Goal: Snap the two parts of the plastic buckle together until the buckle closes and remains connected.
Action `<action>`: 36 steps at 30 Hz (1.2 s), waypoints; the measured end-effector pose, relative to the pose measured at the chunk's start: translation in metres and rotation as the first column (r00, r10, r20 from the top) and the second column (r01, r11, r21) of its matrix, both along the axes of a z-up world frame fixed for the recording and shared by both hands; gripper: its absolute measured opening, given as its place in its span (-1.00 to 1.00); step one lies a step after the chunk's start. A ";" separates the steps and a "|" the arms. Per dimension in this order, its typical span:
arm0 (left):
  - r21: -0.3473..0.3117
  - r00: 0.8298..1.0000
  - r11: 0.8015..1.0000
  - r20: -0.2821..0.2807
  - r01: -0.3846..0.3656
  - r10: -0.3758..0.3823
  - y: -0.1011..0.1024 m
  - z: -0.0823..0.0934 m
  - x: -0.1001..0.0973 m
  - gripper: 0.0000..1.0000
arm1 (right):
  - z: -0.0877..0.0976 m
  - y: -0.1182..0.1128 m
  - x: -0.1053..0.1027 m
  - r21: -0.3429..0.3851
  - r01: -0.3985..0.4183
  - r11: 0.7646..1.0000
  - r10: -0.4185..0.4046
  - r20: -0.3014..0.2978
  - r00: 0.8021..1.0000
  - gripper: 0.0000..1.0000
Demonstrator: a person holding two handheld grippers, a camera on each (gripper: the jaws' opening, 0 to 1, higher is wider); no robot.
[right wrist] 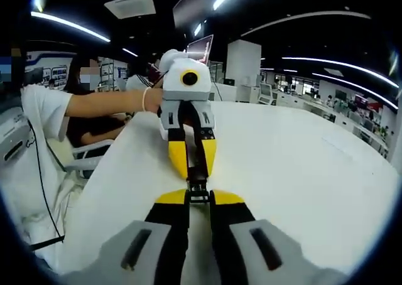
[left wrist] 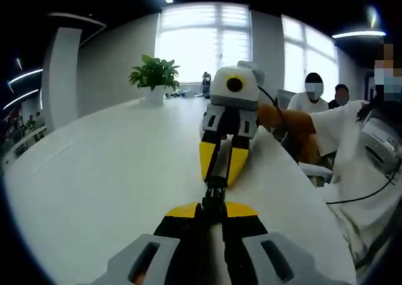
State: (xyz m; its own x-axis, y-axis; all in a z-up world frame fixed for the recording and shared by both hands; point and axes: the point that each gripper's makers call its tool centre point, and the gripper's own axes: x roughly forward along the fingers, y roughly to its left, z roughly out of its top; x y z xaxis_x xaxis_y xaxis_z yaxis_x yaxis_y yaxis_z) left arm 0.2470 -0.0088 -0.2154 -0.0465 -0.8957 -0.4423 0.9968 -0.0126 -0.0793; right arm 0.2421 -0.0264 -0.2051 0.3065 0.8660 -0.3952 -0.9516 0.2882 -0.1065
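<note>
I hold both grippers nose to nose above the white table [left wrist: 94, 172]. In the left gripper view my left gripper [left wrist: 212, 211] has its jaws pressed together on the near end of the black buckle [left wrist: 215, 188], and the right gripper [left wrist: 223, 169] pinches the far end. In the right gripper view the right gripper [right wrist: 198, 198] pinches the buckle [right wrist: 197, 186], facing the left gripper [right wrist: 192, 162]. A plant [left wrist: 154, 75] stands far left on the table

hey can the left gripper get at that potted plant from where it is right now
Probably not freely. The left gripper is shut on its half of the black buckle, with the right gripper directly ahead. The potted plant stands beyond them on the white table.
</note>
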 end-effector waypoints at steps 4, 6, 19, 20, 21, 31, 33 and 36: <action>-0.001 1.000 1.000 -0.001 0.005 -0.005 0.000 0.000 -0.002 -0.76 | 0.000 0.001 -0.001 0.002 -0.003 1.000 0.003 0.000 1.000 -0.76; -0.003 1.000 1.000 -0.003 0.012 -0.012 -0.001 0.000 -0.002 -0.76 | 0.000 0.001 -0.002 0.001 -0.009 1.000 0.009 0.001 1.000 -0.76; 0.036 0.999 0.998 0.012 0.050 -0.050 -0.009 0.000 -0.008 -0.76 | -0.006 0.004 -0.006 -0.056 -0.063 0.996 0.062 -0.010 0.998 -0.77; 0.038 0.999 0.998 0.013 0.051 -0.051 -0.008 0.000 -0.008 -0.76 | -0.006 0.005 -0.006 -0.056 -0.064 0.996 0.063 -0.013 0.998 -0.77; 0.039 0.999 0.998 0.015 0.049 -0.050 -0.008 0.000 -0.007 -0.76 | -0.007 0.005 -0.006 -0.053 -0.060 0.997 0.059 -0.019 0.998 -0.76; 0.017 0.997 0.998 -0.034 -0.067 0.068 -0.007 0.002 0.005 -0.52 | -0.008 0.000 -0.001 -0.012 -0.007 1.000 0.007 -0.058 0.998 -0.46; 0.020 0.997 0.997 -0.023 -0.071 0.072 -0.006 0.001 0.005 -0.53 | -0.008 0.001 -0.002 -0.016 -0.012 1.000 0.011 -0.052 0.999 -0.48; 0.017 0.997 0.997 -0.019 -0.071 0.071 -0.005 0.000 0.005 -0.53 | -0.007 0.002 -0.001 -0.016 -0.012 1.000 0.011 -0.053 0.999 -0.48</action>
State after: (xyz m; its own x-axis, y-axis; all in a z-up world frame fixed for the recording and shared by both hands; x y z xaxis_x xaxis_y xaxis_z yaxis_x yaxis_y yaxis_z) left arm 0.2519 -0.0139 -0.2150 0.0081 -0.8896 -0.4568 0.9933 0.0597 -0.0987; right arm 0.2407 -0.0245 -0.2126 0.2750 0.8625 -0.4248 -0.9593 0.2759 -0.0609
